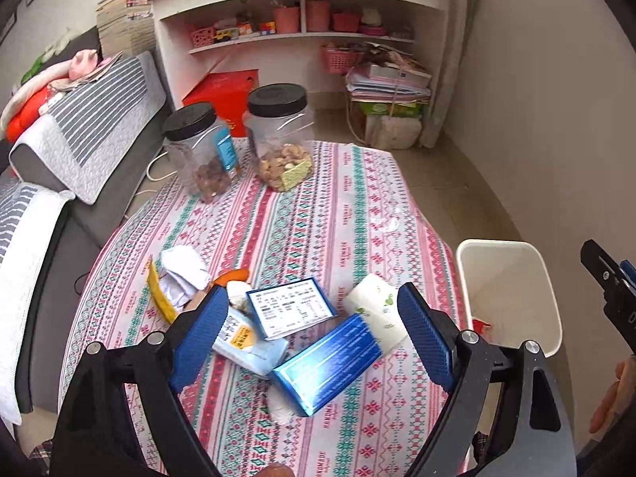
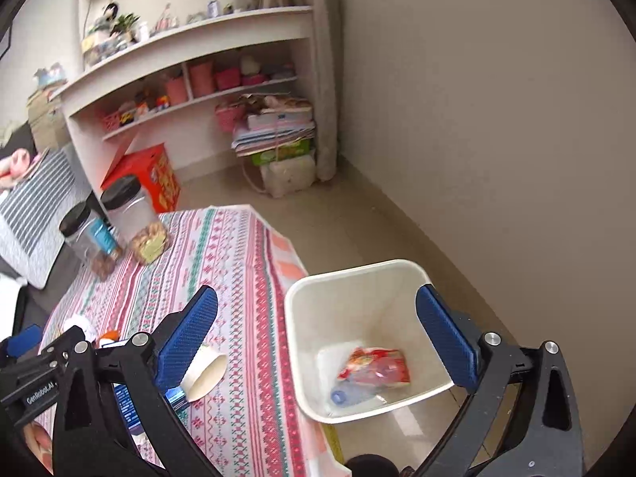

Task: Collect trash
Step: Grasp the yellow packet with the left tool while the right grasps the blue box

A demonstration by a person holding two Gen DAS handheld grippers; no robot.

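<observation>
Left hand-held gripper (image 1: 314,338) wide, empty, straddling blue box (image 1: 328,365) on tabletop (image 1: 302,214); box long axis diagonal. Right hand-held gripper (image 2: 318,342) wide, empty, over white bin (image 2: 302,302).

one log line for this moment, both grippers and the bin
left gripper: open, over blue box | right gripper: open, empty, above bin | bin: red wrapper inside | table: trash left

White shelf unit (image 1: 302,12), beige wall (image 2: 497,119), tiled floor (image 2: 357,214), striped sofa (image 1: 79,127).
</observation>
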